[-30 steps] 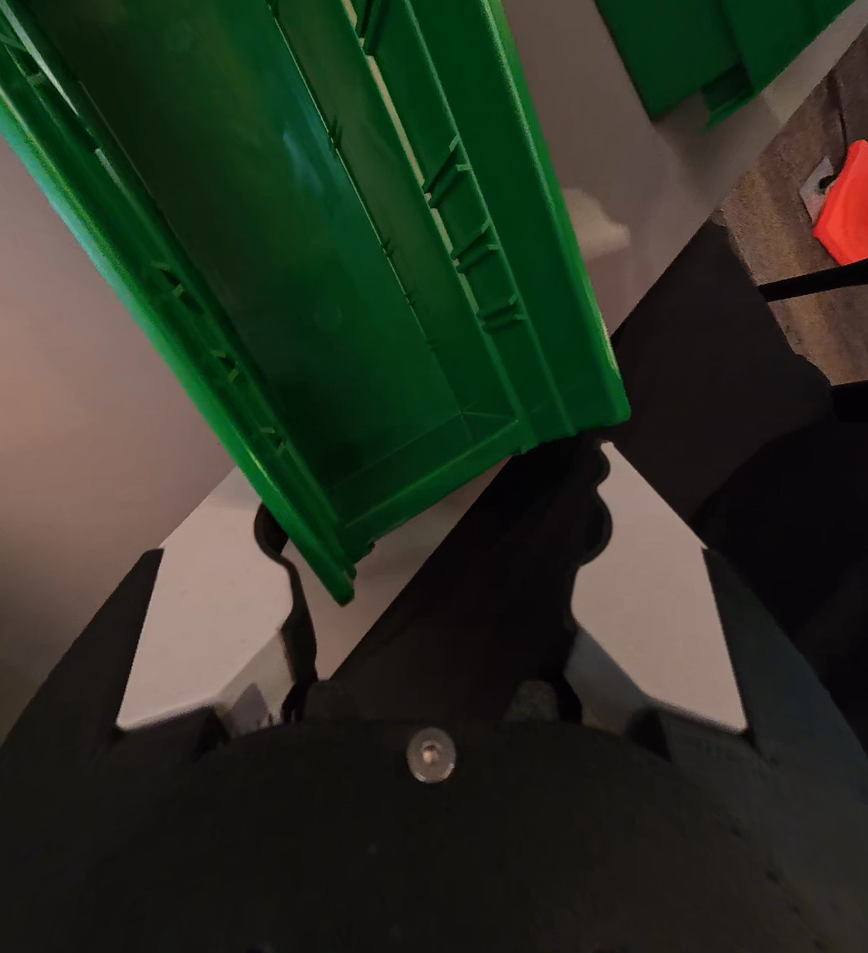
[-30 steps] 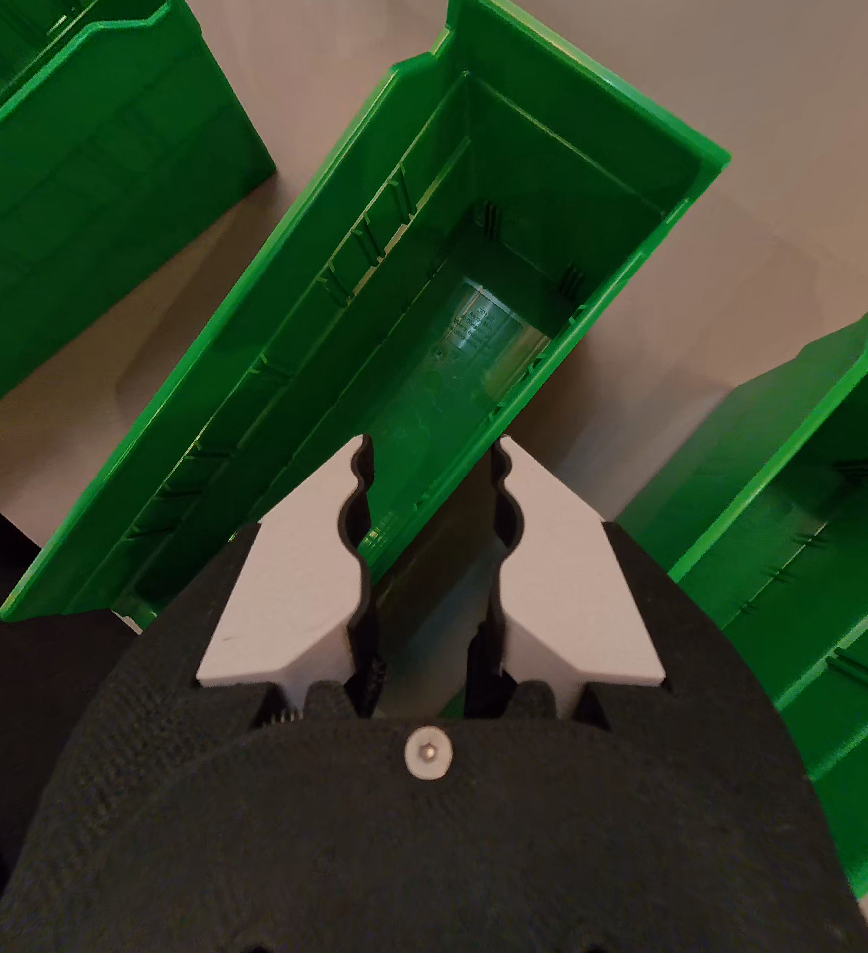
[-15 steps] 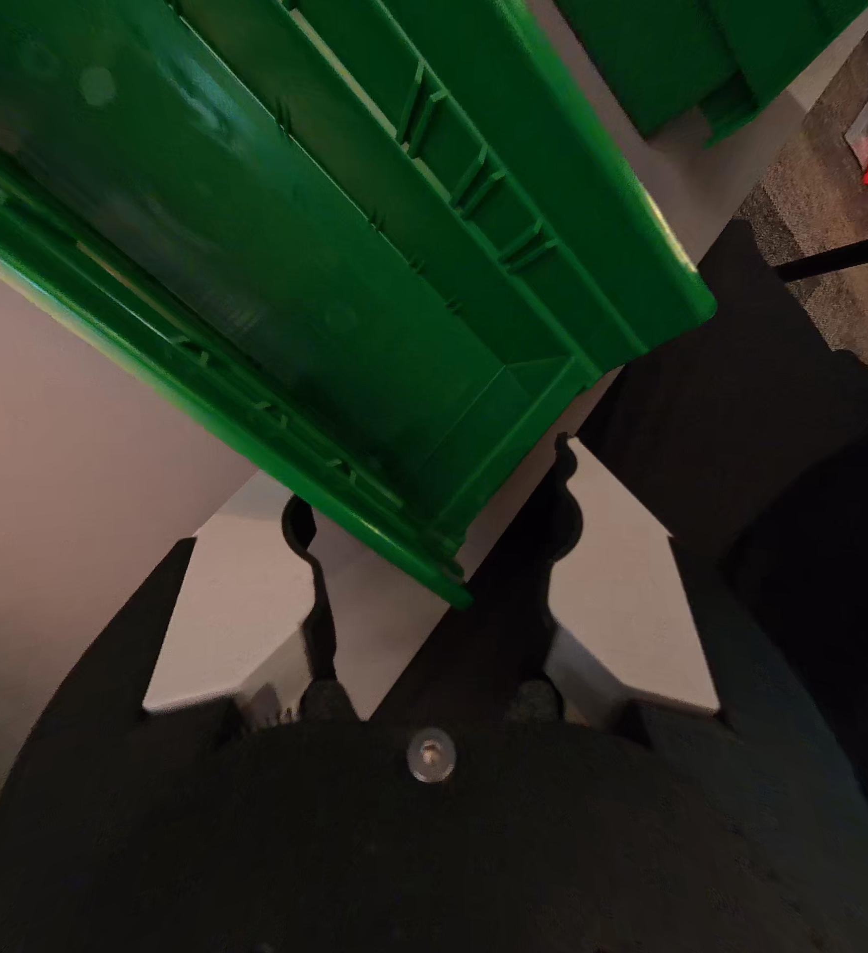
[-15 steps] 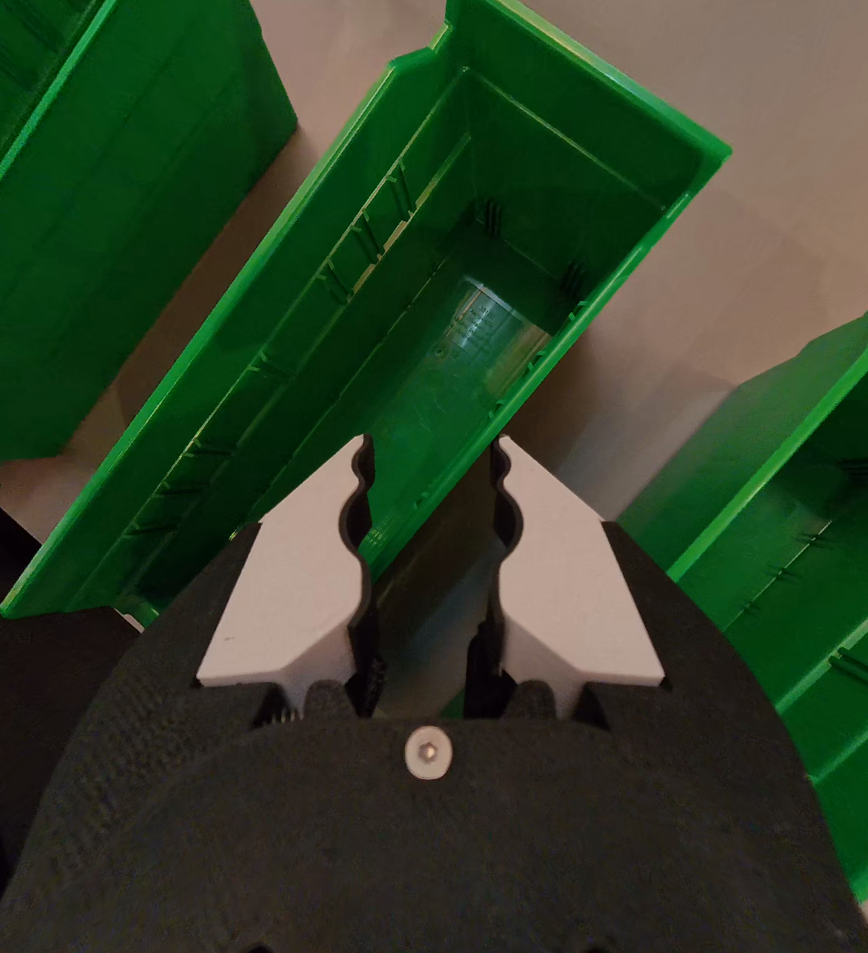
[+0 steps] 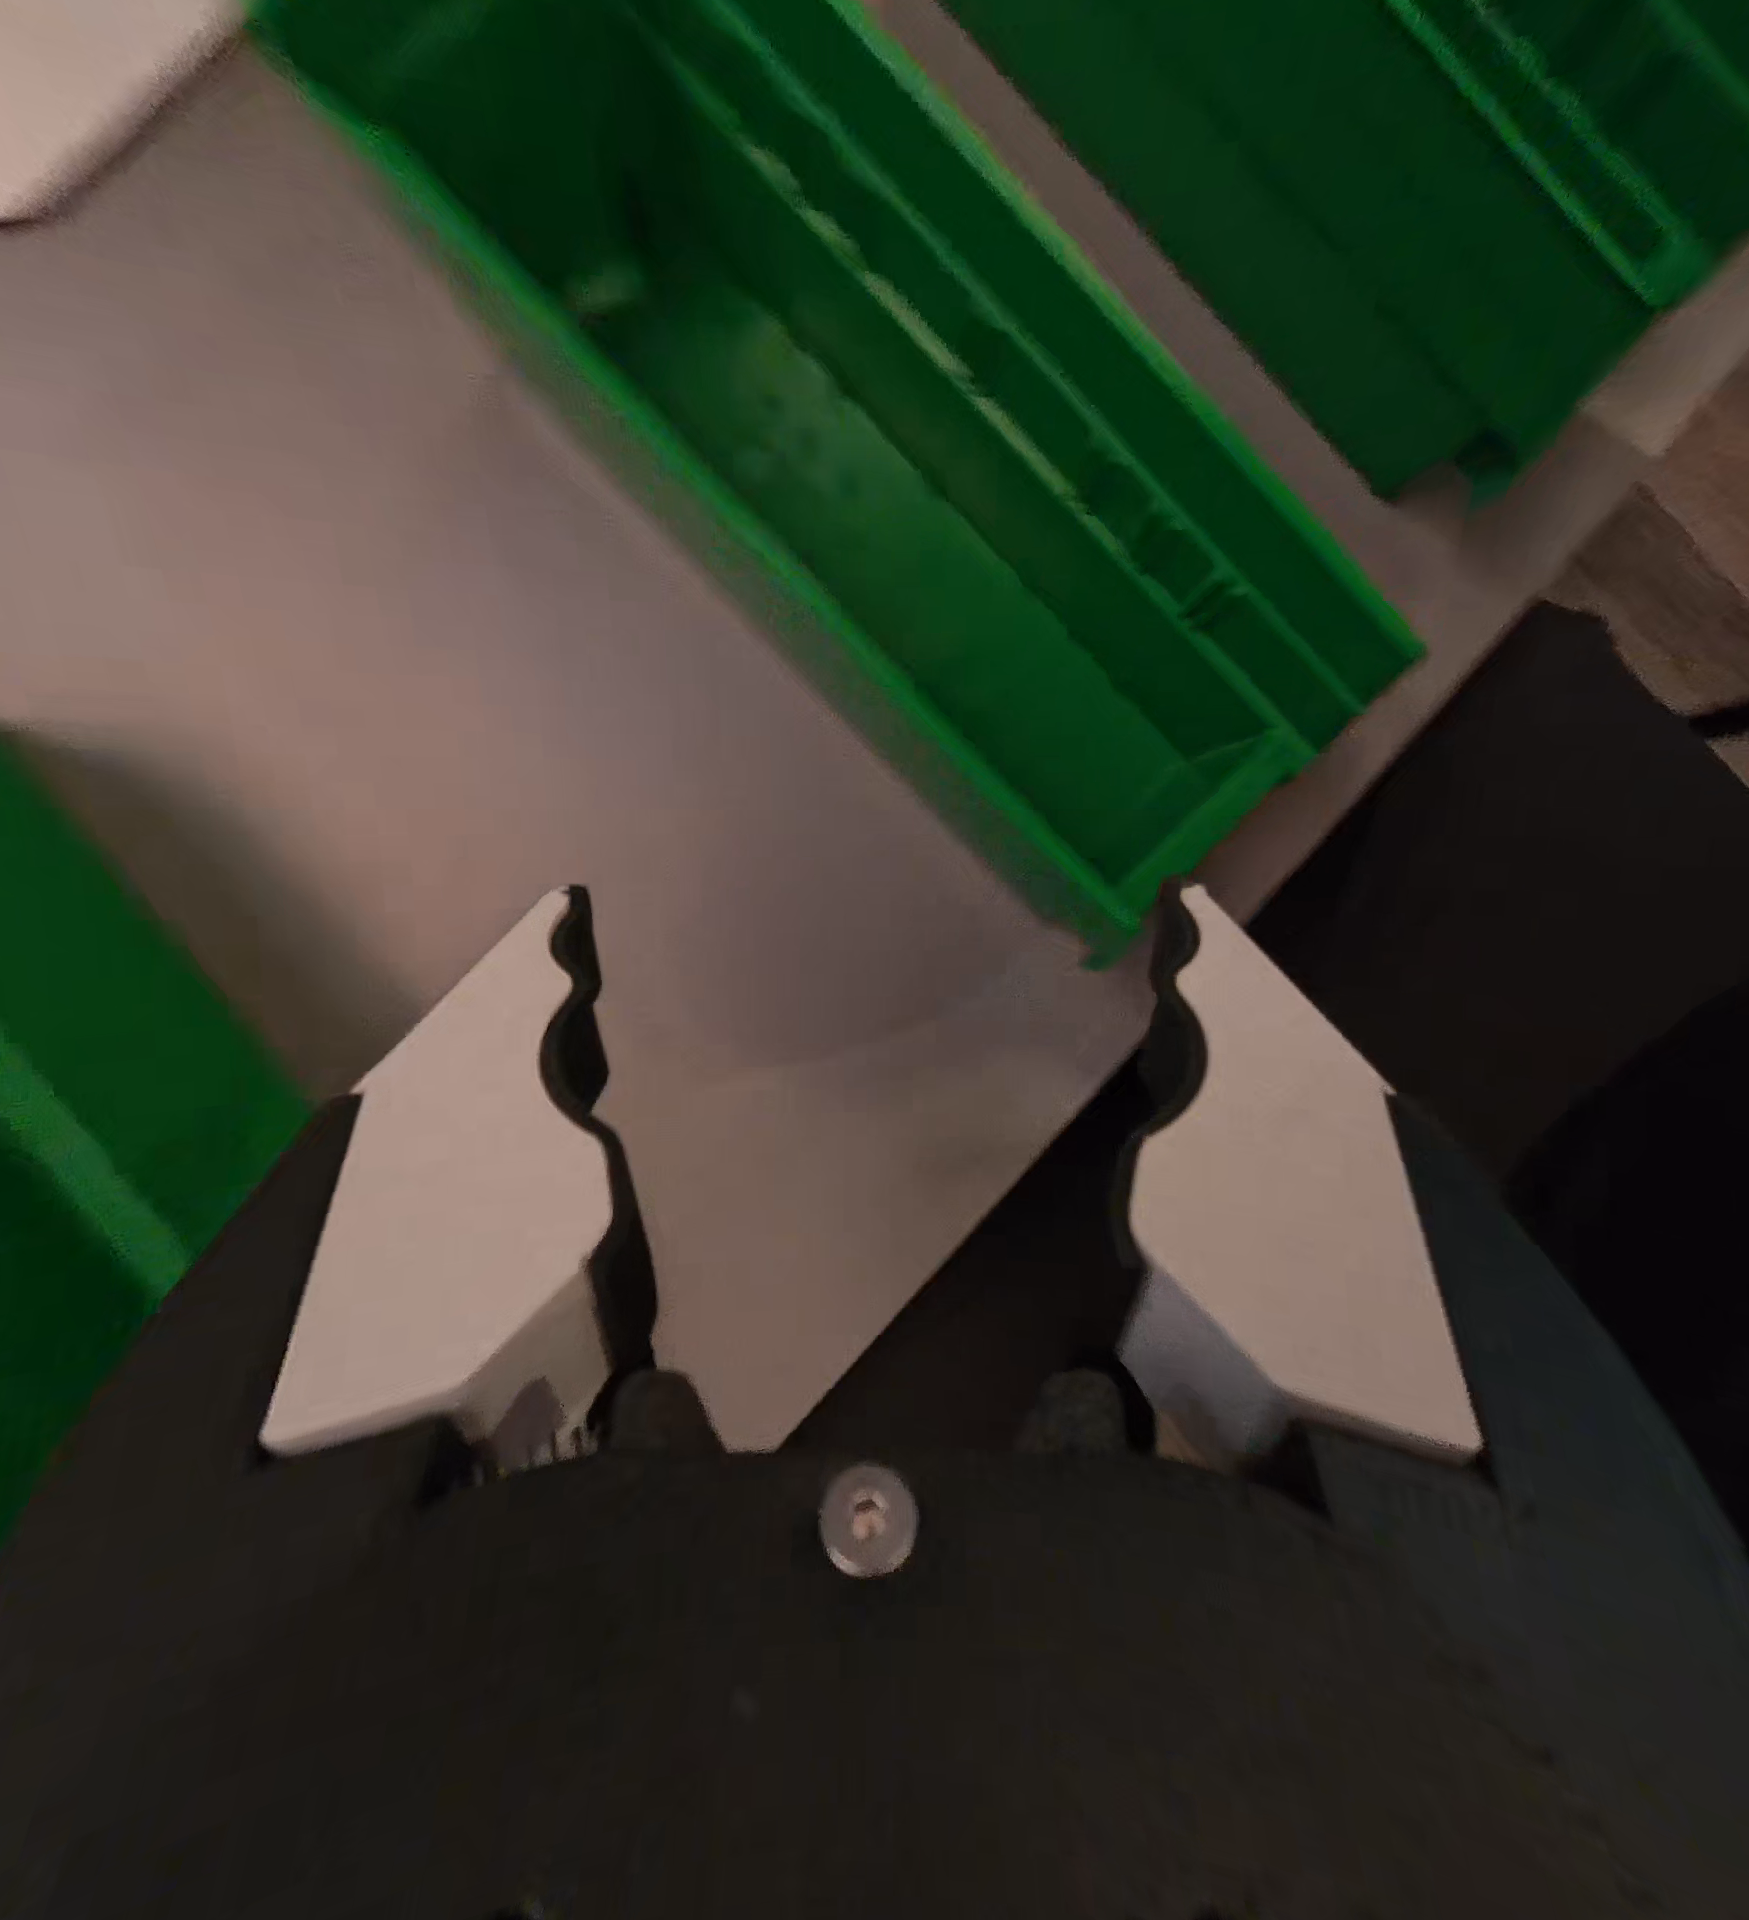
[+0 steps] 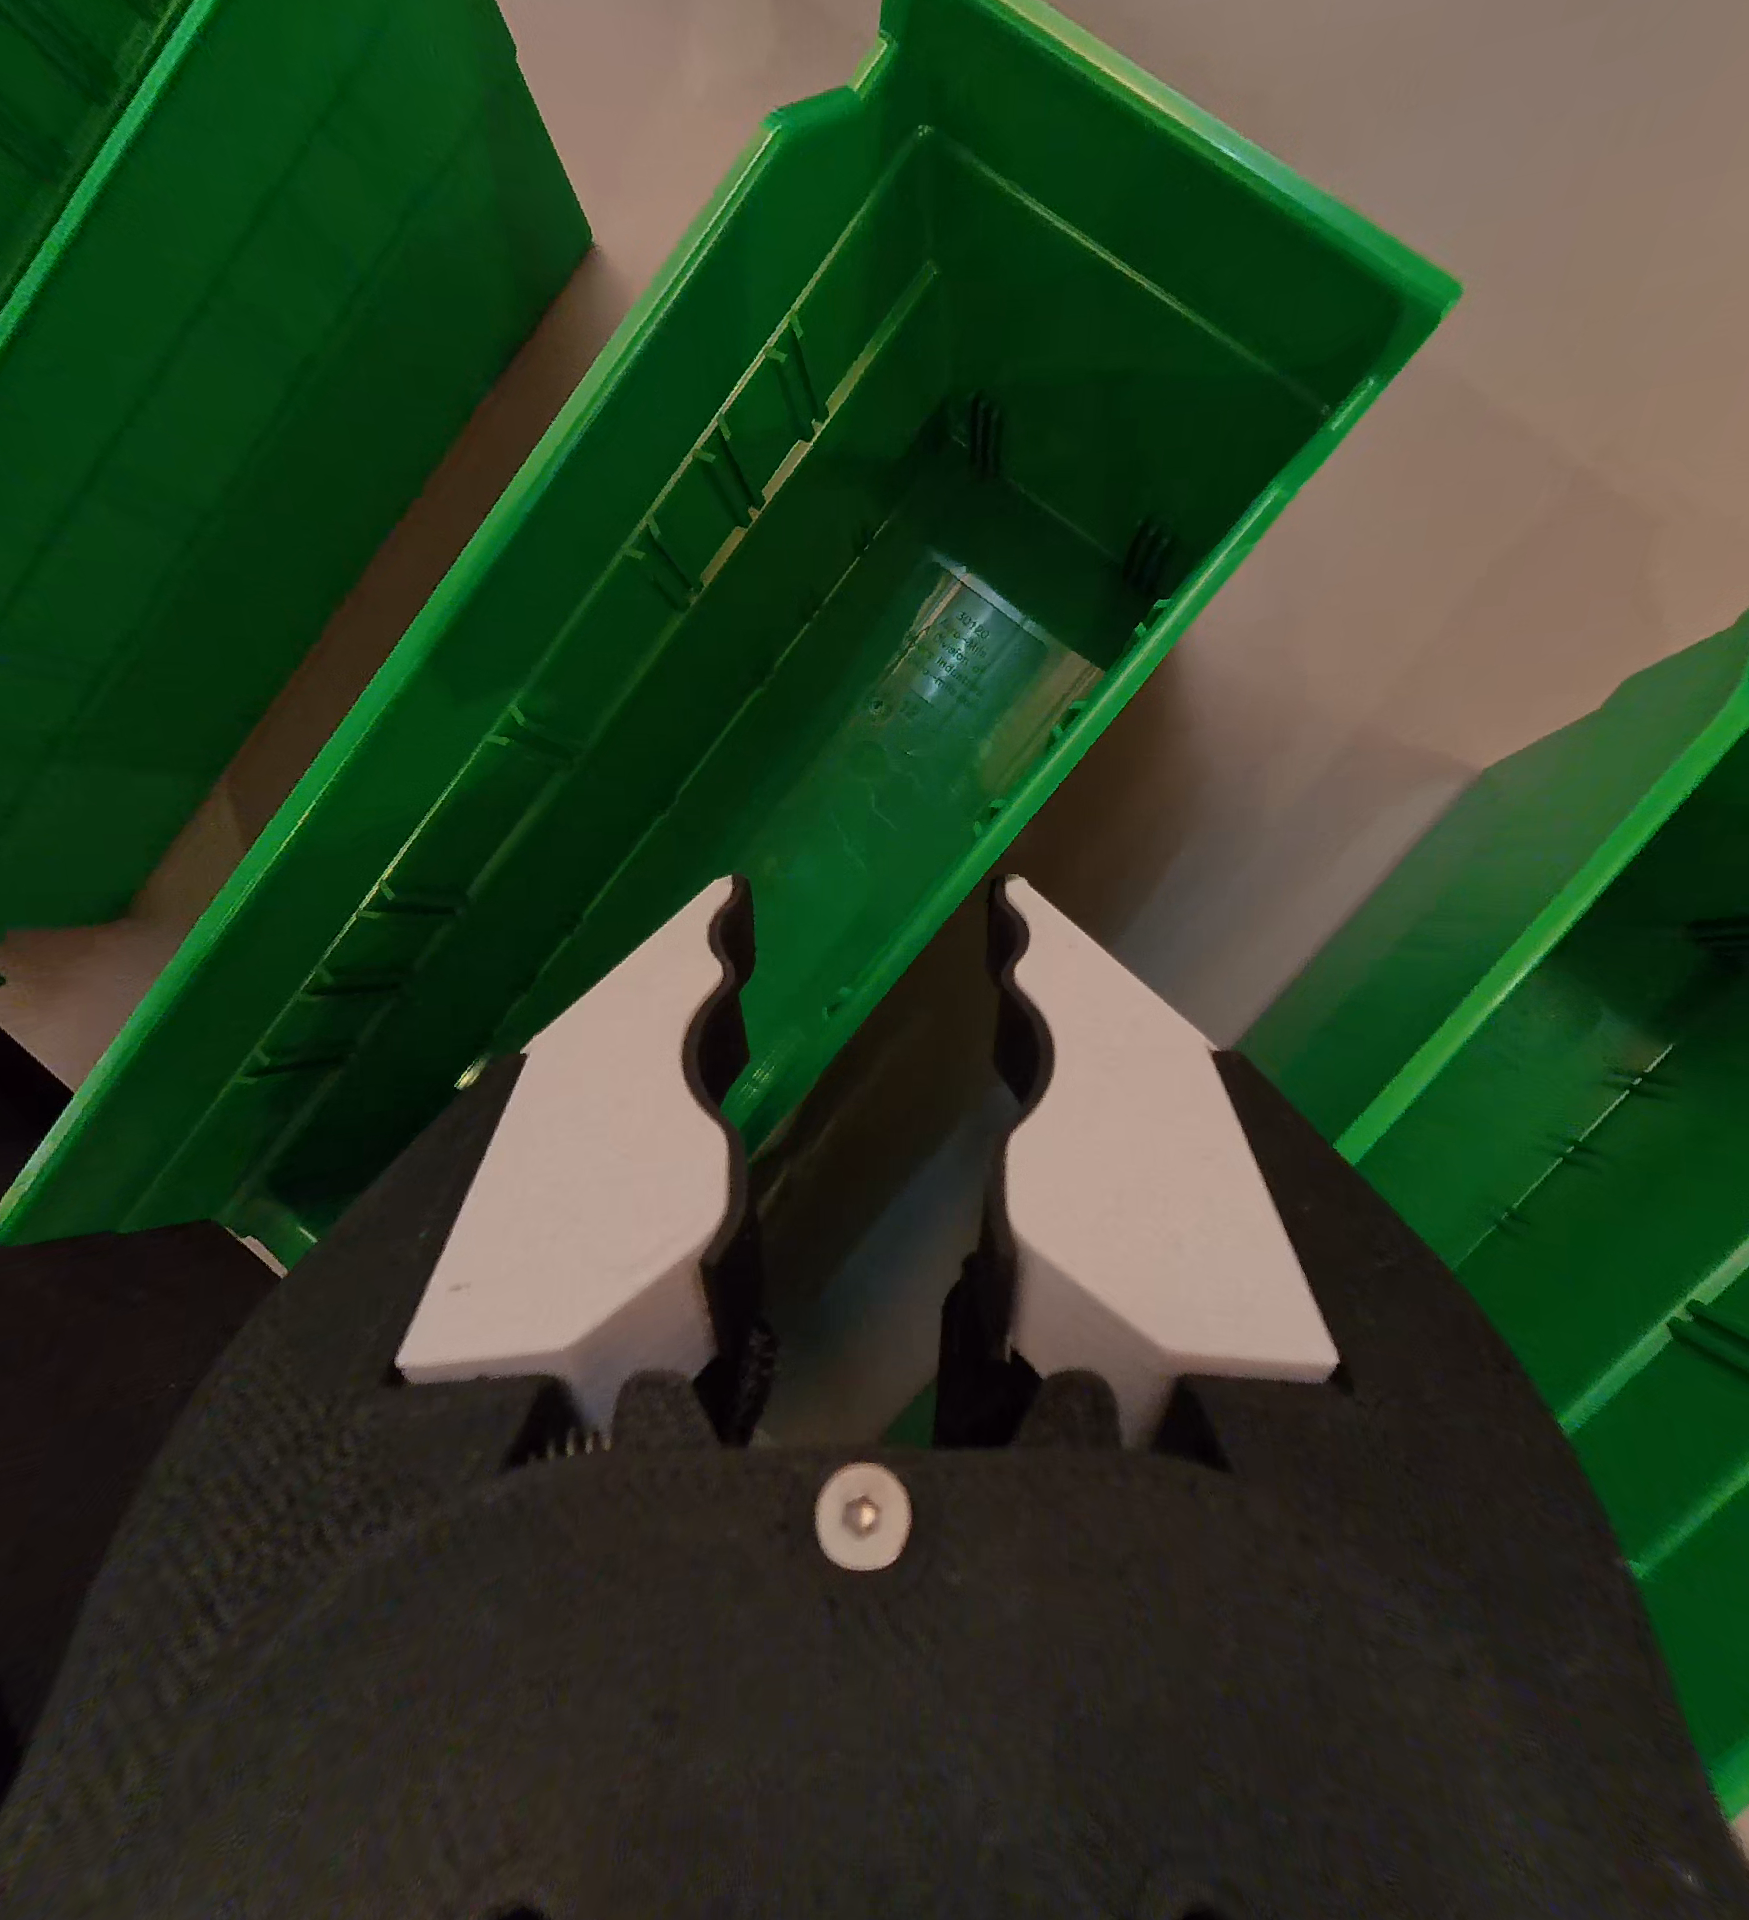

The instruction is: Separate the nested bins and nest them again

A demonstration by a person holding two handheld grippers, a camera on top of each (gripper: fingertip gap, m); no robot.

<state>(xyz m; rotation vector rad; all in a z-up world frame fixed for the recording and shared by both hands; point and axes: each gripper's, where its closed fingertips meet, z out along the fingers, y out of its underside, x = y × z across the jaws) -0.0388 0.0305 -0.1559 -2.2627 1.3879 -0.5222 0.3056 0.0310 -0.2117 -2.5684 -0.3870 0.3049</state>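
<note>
Bearing moulded writing, green bin (image 6: 745,644) straddled by right hand-held gripper (image 6: 865,894).

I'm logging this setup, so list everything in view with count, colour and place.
bins: three, green, on the table: left bin, centre bin, right bin
table: one, pale beige, under the bins
white object: one, white, far left corner of the left wrist view, kind unclear
floor: brownish, beyond the table edge
left gripper: one, black with pale fingers, open and empty above the table
right gripper: one, same colours, closed over the centre bin's long wall
</note>
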